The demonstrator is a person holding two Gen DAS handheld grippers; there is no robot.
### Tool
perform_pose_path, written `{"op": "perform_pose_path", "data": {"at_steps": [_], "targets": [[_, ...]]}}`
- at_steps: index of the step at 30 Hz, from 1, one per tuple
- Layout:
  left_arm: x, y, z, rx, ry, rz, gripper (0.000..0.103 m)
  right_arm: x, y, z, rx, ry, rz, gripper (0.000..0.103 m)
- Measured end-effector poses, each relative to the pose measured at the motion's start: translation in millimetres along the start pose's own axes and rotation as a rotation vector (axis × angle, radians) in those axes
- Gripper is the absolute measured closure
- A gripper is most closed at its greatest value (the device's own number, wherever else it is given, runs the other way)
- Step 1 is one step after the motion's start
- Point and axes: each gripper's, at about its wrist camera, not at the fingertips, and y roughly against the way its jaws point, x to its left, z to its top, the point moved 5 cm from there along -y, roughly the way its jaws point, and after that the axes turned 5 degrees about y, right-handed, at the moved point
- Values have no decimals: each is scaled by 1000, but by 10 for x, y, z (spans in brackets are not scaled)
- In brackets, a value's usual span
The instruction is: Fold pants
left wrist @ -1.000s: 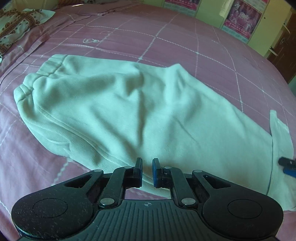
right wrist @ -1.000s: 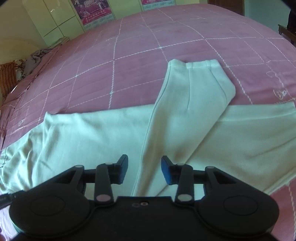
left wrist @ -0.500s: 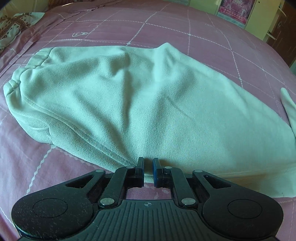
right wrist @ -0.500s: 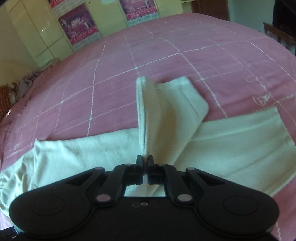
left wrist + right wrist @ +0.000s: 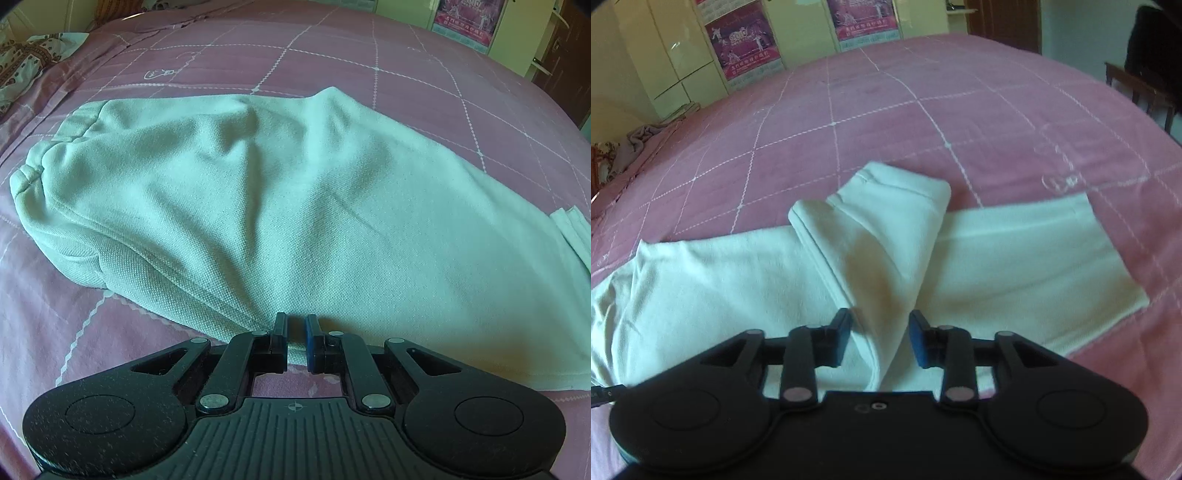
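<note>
Pale mint-white pants (image 5: 295, 206) lie on the pink bed. In the left wrist view the waistband (image 5: 40, 162) is at the left and the body runs to the right. My left gripper (image 5: 296, 338) is nearly closed on the near edge of the pants. In the right wrist view the pants (image 5: 1015, 258) lie across the bed, with one leg end (image 5: 886, 221) folded over the other leg. My right gripper (image 5: 879, 334) is open, its jaws on either side of the folded leg's fabric without pinching it.
The pink quilted bedspread (image 5: 886, 110) with white lines covers the whole bed. A patterned pillow (image 5: 26, 62) lies at the far left. Yellow wardrobes with posters (image 5: 746, 40) stand behind the bed. A wooden chair (image 5: 1137, 92) stands at the right.
My right gripper, shut on the leg fabric half a second ago, has opened and the leg end has dropped onto the other leg. My left gripper has stayed at the pants' near edge.
</note>
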Motion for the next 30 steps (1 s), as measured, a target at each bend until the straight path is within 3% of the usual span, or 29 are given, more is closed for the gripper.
{"op": "perform_pose_path", "data": {"at_steps": [2, 4, 6, 7, 8, 13, 15, 17, 21, 26, 30], "targets": [[-2, 2, -7, -3, 0, 1, 93, 124, -139, 96, 4, 73, -16, 48], [2, 3, -9, -3, 1, 1, 93, 291, -324, 150, 19, 165, -45, 49], [3, 3, -11, -1, 0, 1, 93, 443, -491, 190, 21, 254, -84, 60], [4, 1, -12, 0, -1, 1, 93, 470, -544, 225, 14, 272, -108, 79], [6, -1, -13, 1, -2, 1, 93, 454, -556, 283, -2, 250, -106, 92], [-16, -2, -2, 6, -18, 11, 93, -192, -14, 497, -158, -97, -5, 98], [-21, -1, -1, 6, -26, 11, 93, -682, 184, 329, -168, -294, 19, 98], [-29, -1, -1, 6, -38, 15, 93, -1036, 202, 6, -122, -402, 7, 98], [-42, 3, -3, 1, -45, 23, 93, -1235, 19, -430, -34, -438, -6, 97], [-69, 11, -21, -13, -61, 41, 93, -1354, 1, -311, -75, -495, -3, 84], [-89, 25, -25, -19, -83, 48, 93, -1510, -50, -311, -75, -512, -39, 88]]}}
